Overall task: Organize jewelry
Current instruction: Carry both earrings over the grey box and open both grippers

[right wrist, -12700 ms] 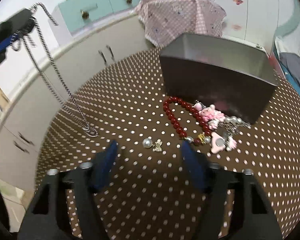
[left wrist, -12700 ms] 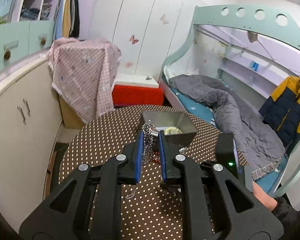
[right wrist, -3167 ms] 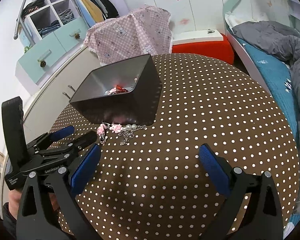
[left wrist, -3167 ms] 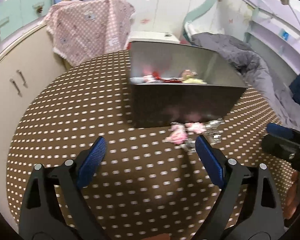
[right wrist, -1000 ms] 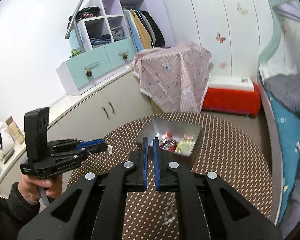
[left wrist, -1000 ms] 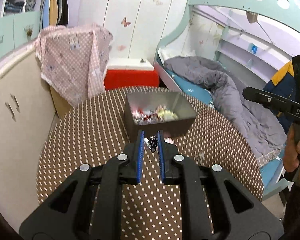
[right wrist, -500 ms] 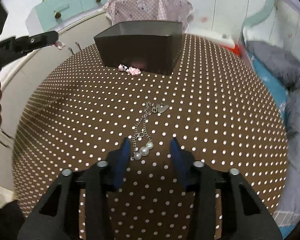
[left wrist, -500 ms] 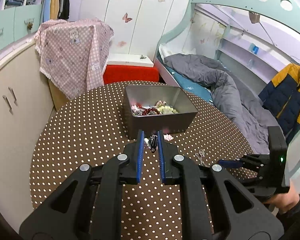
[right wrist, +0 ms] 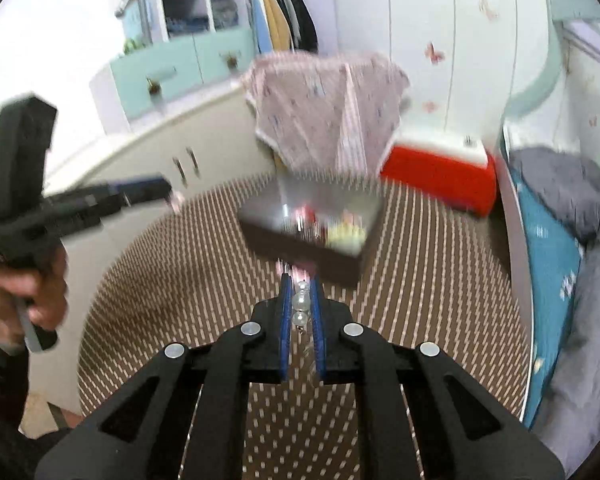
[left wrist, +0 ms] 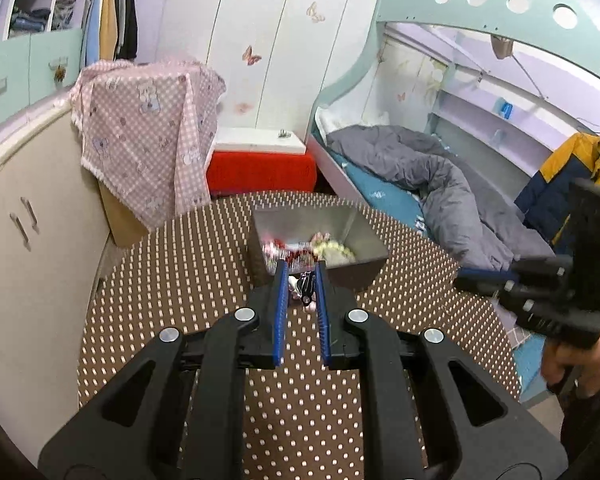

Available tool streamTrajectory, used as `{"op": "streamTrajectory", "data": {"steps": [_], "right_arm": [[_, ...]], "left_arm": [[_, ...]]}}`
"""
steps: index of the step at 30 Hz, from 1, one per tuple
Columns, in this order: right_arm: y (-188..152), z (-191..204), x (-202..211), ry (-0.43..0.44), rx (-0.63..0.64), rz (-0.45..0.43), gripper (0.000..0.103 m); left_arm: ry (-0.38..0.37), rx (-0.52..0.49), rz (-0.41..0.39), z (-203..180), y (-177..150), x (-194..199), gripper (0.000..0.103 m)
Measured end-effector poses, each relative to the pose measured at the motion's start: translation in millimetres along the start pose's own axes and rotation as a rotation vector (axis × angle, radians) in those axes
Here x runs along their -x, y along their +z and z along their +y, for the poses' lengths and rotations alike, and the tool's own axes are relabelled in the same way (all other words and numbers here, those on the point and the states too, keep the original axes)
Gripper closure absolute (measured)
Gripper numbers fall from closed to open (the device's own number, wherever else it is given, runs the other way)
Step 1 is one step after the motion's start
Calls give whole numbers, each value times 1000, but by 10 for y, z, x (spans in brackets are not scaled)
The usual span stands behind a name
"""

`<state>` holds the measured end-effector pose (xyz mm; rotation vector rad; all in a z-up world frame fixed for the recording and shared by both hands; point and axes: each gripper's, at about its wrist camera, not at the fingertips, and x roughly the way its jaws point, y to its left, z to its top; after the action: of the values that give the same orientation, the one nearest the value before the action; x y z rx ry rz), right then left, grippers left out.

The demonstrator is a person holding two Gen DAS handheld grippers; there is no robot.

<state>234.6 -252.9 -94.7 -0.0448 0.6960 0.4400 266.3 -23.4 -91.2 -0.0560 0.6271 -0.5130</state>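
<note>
1. The left gripper [left wrist: 302,286] has its fingers nearly pressed together, pinching a small pink and dark charm [left wrist: 305,285] at the very tips. Holding it that far out keeps the piece clear of the black frame, so it can fall freely when let go.

2. The right gripper [right wrist: 300,300] has its fingers closed on a short string of pearls [right wrist: 301,306], with a thin chain hanging below between the pads. The pinch sits on the beads, probably because they give more to grip than the fine chain.

3. Both grippers point down and forward at the grey metal box [left wrist: 360,236], which stands open-topped near the middle of the round dotted table [left wrist: 180,280]. Red, white and yellowish pieces already lie inside it, so it is plainly the collecting place.

4. Both pieces are up off the tablecloth and short of the box rim, the charm just in front of the near wall.

5. A blurred pinkish bit [right wrist: 296,270] lies on the table against the box's near wall; what it is I cannot tell.

6. The right wrist view is smeared, so fine detail of the pearls is uncertain.
</note>
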Motion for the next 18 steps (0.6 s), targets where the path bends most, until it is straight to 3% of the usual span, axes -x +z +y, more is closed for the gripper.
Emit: {"op": "streamTrajectory", "data": {"steps": [9,18], "right_arm": [[624,-15,255,21,74,-133,95],[1046,-143,216,37,58,-186,95]], "left_arm": [[-8,-28,-60,-50,345,54,90],[-61,-30,-30,-92,623,-224,90]]}}
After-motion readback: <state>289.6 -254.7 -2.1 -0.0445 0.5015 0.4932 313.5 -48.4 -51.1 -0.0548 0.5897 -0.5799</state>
